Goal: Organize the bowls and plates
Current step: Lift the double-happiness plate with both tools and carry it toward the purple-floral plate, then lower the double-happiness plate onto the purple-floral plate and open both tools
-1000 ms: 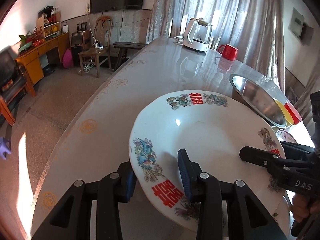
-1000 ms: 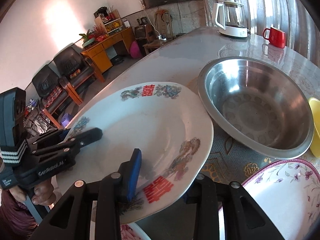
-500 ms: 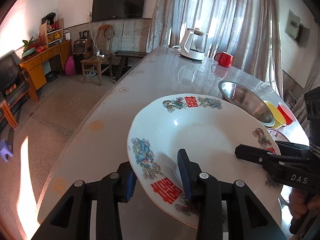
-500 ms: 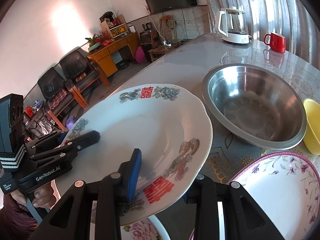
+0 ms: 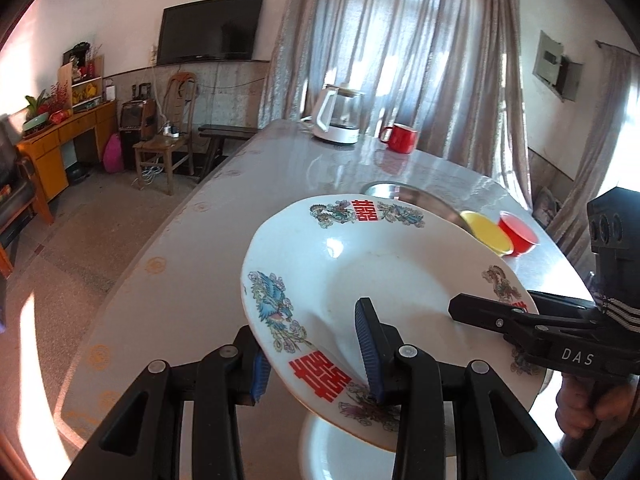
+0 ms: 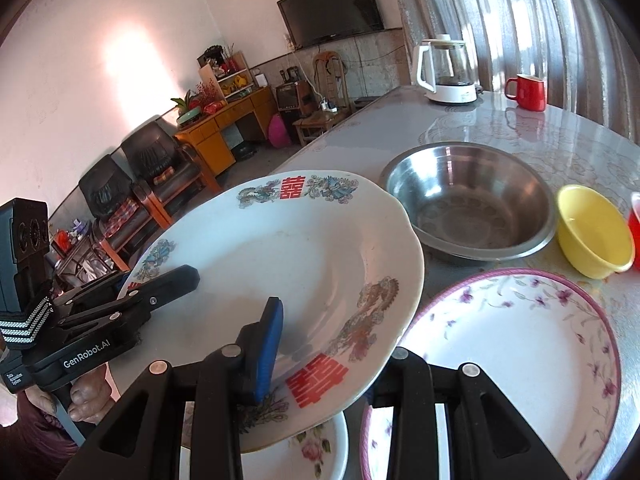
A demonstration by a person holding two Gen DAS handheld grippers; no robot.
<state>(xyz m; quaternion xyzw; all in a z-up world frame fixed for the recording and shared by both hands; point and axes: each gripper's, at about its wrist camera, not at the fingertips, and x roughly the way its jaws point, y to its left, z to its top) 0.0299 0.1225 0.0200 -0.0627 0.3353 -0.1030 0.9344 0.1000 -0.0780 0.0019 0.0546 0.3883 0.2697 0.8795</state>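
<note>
Plate with red characters hangs clear of the table, left gripper and right gripper each clamped on its near rim; steel bowl lies far right, purple-rimmed plate directly right, nearer the right hand.

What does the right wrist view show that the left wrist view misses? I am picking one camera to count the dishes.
Only the right wrist view shows the purple-flowered plate on the table, the pink-flowered rim of the dish under the lifted plate, and the whole inside of the steel bowl.

Only the left wrist view shows the whole red bowl beside the yellow bowl.

Both show the dragon plate lifted, the left tool and right tool each clamped on its rim, plus the kettle and red mug.
</note>
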